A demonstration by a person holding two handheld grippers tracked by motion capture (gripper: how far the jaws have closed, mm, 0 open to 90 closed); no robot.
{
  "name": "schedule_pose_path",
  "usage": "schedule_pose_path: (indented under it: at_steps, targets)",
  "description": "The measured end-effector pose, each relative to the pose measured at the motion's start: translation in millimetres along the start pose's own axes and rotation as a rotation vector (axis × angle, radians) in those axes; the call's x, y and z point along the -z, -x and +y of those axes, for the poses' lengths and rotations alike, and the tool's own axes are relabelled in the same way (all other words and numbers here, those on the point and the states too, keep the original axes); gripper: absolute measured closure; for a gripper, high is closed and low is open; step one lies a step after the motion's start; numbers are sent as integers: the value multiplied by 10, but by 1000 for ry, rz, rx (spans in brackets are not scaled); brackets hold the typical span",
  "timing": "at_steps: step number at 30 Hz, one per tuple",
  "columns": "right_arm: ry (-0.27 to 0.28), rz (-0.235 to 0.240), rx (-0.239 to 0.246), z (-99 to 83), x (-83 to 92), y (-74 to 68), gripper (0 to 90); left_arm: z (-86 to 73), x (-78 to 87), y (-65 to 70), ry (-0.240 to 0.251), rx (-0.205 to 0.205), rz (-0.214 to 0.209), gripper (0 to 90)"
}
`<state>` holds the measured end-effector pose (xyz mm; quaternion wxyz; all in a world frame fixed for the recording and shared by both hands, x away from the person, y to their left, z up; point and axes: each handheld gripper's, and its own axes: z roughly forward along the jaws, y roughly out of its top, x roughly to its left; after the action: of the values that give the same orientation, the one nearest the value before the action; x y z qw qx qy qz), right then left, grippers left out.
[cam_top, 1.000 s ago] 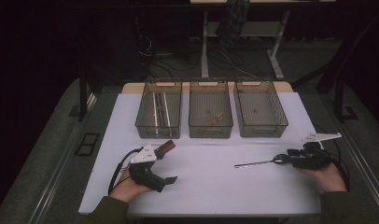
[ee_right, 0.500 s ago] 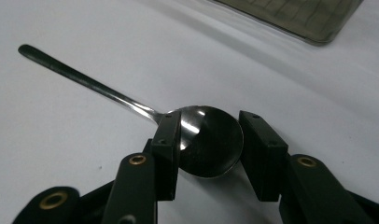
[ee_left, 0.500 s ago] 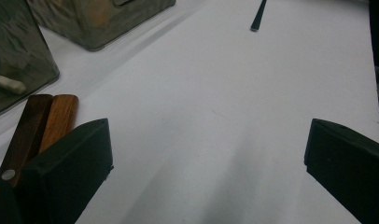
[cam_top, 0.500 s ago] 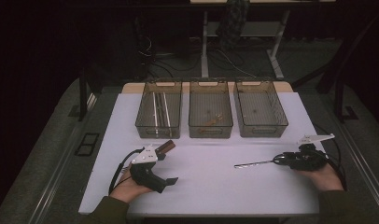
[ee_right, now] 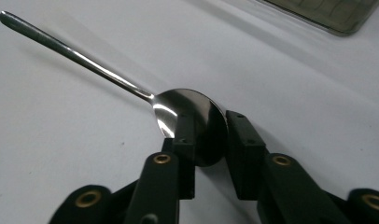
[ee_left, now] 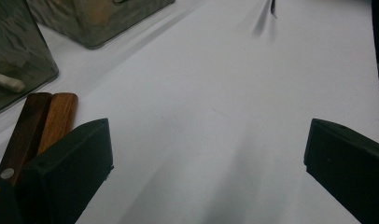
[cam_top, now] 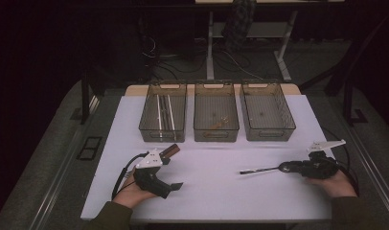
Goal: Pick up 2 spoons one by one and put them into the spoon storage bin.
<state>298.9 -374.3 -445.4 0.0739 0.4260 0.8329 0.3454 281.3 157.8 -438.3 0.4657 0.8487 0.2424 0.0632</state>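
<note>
Jaws on the right gripper [ee_right: 210, 154] just closed in on the shiny steel spoon's [ee_right: 187, 116] bowl, so pickup looks ready. Spoon lies on the white table [cam_top: 216, 191], near its right edge, with open room up to the three clear bins [cam_top: 216, 120]. Left gripper [ee_left: 206, 163] sits wide open, holding nothing.

I see the shiny steel spoon [ee_right: 131, 86] lying flat, near right on the white table [cam_top: 216, 191], handle pointing left.

High view overlooks table [cam_top: 216, 191]; gripper views skim it closely, sharing spoon [ee_right: 131, 88].
</note>
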Motion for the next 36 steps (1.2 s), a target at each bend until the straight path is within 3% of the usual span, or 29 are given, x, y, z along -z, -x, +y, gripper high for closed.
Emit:
schedule_pose_path:
  at_steps: [6,12,20,36]
  targets:
    - [10,72,4,-116,93,7,872,4,-4,6,-2,-6,-1,0]
    - [7,50,32,-122,104,-36,875,6,-2,4,-1,-6,0,0]
    - [19,23,27,-57,102,-82,876,7,-3,4,0,-8,-2,0]
    - [106,-38,19,239,248,-184,876,7,-17,4,-2,-4,-3,0]
